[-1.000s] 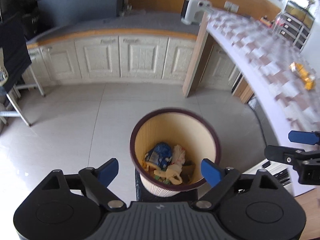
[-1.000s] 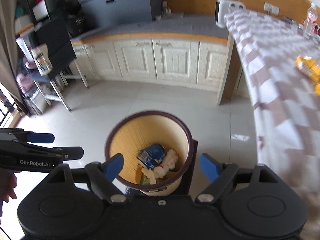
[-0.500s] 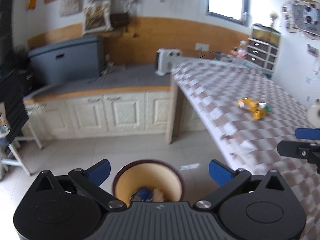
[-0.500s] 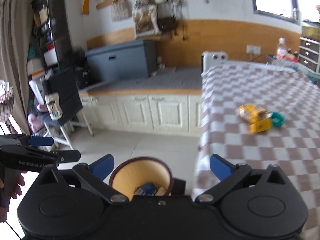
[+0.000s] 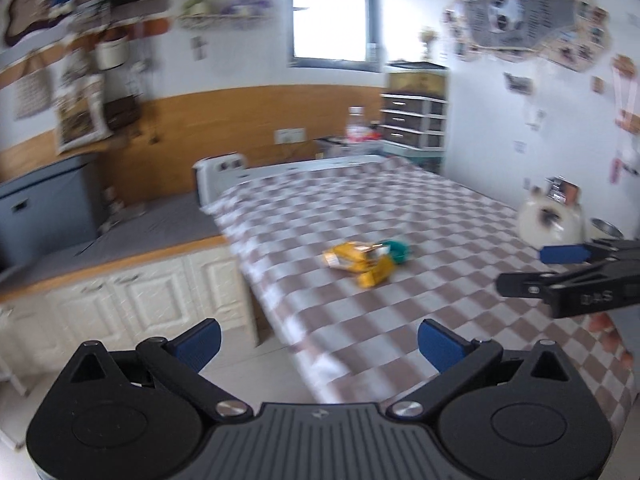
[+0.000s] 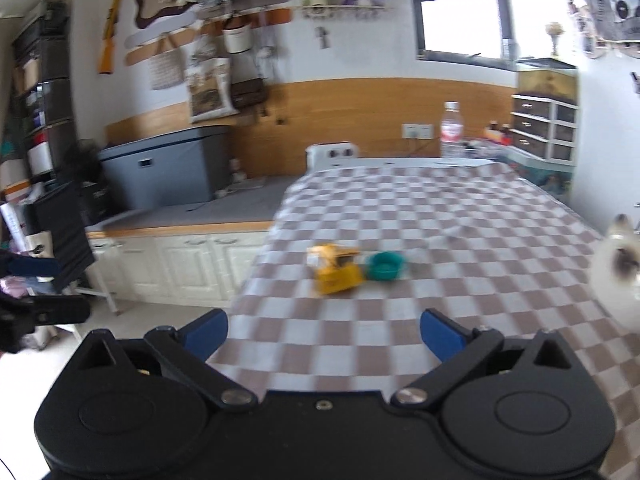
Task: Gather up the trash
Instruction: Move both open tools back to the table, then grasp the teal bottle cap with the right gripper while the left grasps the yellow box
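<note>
We're holding the left gripper [image 5: 318, 344] with its blue-padded jaws spread fully wide, nothing between them; they've just been opening to that width. It's hanging over the near left corner of the table with the brown-and-white checked cloth [image 5: 400, 240], pointing slightly down across it. Same for the right gripper [image 6: 323, 334]: jaws have just been opening, now at full spread and gripping nothing, sitting above the near edge of the checked cloth. In the left wrist view the right gripper's fingers [image 5: 564, 254] are poking in from the right edge.

The trash is lying mid-table, well ahead of both grippers: a crumpled yellow snack wrapper [image 6: 334, 270], and just beside it on the right a small teal round cup [image 6: 386, 266], looking like they're touching or nearly so; blur is stopping us telling which. In the left view the same yellow wrapper [image 5: 358, 264] is sitting in front of the teal cup [image 5: 398, 250].

Further out: a white fluffy cat [image 6: 616, 268] is sitting at the table's right edge. A clear plastic water bottle [image 6: 452, 130] is standing at the far end. A cream cabinet run with a grey counter [image 6: 224, 208] is flanking the table's left, carrying a grey-blue lidded box [image 6: 168, 166].
</note>
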The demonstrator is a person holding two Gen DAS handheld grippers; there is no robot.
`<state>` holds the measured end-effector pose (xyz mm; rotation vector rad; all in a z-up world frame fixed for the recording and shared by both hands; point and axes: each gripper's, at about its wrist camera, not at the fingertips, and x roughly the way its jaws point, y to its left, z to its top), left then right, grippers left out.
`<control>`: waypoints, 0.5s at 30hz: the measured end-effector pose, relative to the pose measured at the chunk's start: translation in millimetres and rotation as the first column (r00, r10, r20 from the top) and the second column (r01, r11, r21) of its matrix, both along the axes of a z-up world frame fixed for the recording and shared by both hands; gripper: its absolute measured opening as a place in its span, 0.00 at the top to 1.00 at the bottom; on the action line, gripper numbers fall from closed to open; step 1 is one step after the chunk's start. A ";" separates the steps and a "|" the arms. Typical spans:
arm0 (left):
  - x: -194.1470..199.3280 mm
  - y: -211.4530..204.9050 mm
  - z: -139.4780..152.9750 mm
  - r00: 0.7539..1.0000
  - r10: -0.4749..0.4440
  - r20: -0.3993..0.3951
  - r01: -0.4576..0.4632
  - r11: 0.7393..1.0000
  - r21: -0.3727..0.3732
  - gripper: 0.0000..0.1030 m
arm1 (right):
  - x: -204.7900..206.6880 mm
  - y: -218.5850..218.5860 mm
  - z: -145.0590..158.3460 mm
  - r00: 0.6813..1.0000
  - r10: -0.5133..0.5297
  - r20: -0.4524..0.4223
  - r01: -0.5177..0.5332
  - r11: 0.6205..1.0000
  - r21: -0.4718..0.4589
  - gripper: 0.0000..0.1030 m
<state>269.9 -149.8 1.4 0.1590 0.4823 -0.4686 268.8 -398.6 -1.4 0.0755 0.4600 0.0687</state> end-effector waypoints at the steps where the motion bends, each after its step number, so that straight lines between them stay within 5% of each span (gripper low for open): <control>1: 4.8 -11.8 -2.5 1.000 -0.021 0.001 0.021 1.000 0.006 0.00 | 2.6 -6.3 -2.9 1.000 -0.012 -0.001 0.012 1.000 -0.008 0.00; 9: 56.5 -91.9 -39.6 0.975 -0.219 0.037 0.216 0.973 0.086 0.00 | 60.3 -59.4 -36.5 0.991 -0.127 -0.040 0.123 0.988 -0.088 0.00; 15: 108.8 -112.3 -68.5 0.965 -0.261 0.023 0.255 0.957 0.135 0.00 | 125.4 -73.1 -63.0 0.992 -0.100 -0.079 0.090 0.988 -0.125 0.00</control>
